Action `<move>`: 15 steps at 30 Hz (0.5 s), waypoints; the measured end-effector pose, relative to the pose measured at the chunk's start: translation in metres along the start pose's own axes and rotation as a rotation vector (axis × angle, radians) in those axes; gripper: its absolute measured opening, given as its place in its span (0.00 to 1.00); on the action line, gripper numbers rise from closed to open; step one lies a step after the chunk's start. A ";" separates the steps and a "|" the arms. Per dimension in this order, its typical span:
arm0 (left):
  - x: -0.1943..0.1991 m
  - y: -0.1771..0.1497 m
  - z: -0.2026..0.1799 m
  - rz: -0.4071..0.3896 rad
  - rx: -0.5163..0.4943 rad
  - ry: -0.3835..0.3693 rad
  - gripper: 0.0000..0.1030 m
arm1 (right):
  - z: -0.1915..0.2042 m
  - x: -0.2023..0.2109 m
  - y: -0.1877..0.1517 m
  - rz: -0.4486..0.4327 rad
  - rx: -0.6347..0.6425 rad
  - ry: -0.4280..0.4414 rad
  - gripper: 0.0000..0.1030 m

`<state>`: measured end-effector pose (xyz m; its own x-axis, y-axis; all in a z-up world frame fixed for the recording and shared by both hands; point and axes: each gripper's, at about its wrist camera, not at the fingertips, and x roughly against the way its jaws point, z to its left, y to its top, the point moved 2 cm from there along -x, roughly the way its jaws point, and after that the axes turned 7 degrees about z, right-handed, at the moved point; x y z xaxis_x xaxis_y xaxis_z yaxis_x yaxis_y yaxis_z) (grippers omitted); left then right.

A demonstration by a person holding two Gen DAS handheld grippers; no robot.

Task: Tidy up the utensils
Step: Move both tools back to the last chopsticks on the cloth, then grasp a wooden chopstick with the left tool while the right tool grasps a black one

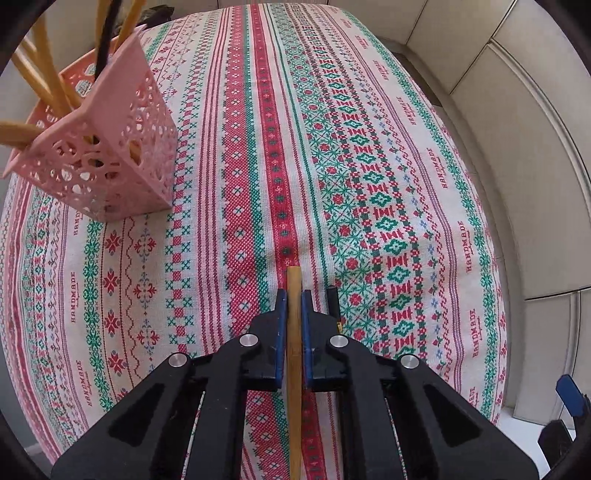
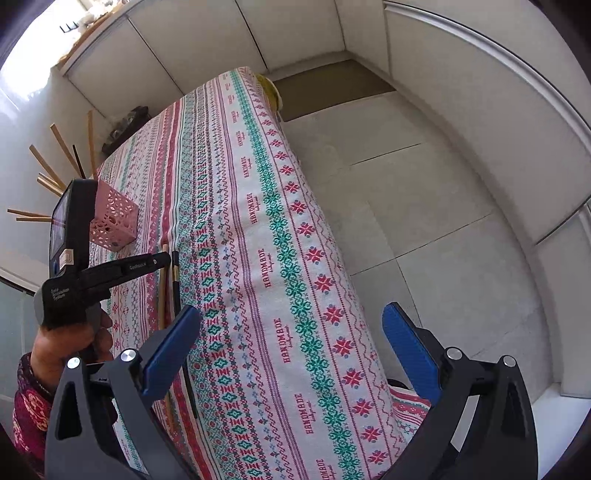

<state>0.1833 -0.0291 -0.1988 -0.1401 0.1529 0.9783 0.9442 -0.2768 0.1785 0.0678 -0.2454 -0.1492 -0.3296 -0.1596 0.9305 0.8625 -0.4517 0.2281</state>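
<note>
My left gripper (image 1: 294, 295) is shut on a wooden chopstick (image 1: 294, 280) that lies lengthwise along the patterned tablecloth (image 1: 221, 184). A black chopstick (image 1: 333, 301) lies just right of it on the cloth. A pink perforated holder (image 1: 110, 155) stands at the far left with several wooden chopsticks and one black one (image 1: 105, 40) in it. In the right wrist view my right gripper (image 2: 291, 343) is open and empty above the table's right side. That view shows the left gripper (image 2: 162, 258), the wooden chopstick (image 2: 161, 295), the black chopstick (image 2: 176, 284) and the holder (image 2: 114, 221).
The table's right edge (image 2: 332, 277) drops to a pale tiled floor (image 2: 424, 221). White cabinet panels (image 2: 258, 29) line the far wall. A dark object (image 2: 127, 123) sits at the table's far end.
</note>
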 end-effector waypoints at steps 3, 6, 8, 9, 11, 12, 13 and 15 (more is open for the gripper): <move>0.016 -0.023 0.017 -0.063 -0.014 -0.004 0.06 | 0.027 -0.014 0.007 0.001 0.056 -0.042 0.93; 0.045 -0.047 0.031 -0.148 -0.037 0.008 0.06 | 0.062 -0.026 0.018 -0.034 0.137 -0.113 0.93; 0.065 -0.063 0.040 -0.205 -0.055 0.027 0.06 | 0.084 -0.038 0.025 -0.027 0.183 -0.138 0.92; 0.076 -0.069 0.044 -0.232 -0.062 0.035 0.06 | 0.093 -0.044 0.027 -0.016 0.194 -0.142 0.91; 0.093 -0.081 0.053 -0.285 -0.065 0.042 0.06 | 0.108 -0.058 0.032 0.022 0.203 -0.148 0.89; 0.099 -0.083 0.057 -0.304 -0.069 0.048 0.06 | 0.115 -0.065 0.033 0.046 0.208 -0.149 0.88; 0.106 -0.087 0.062 -0.323 -0.073 0.054 0.06 | 0.121 -0.072 0.034 0.074 0.211 -0.150 0.85; 0.116 -0.093 0.071 -0.357 -0.077 0.067 0.06 | 0.131 -0.087 0.035 0.129 0.227 -0.156 0.81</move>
<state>0.1008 0.0817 -0.1094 -0.4783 0.1912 0.8571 0.8075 -0.2879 0.5148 0.1769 -0.1321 -0.1846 -0.1640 -0.0581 0.9848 0.9629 -0.2262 0.1470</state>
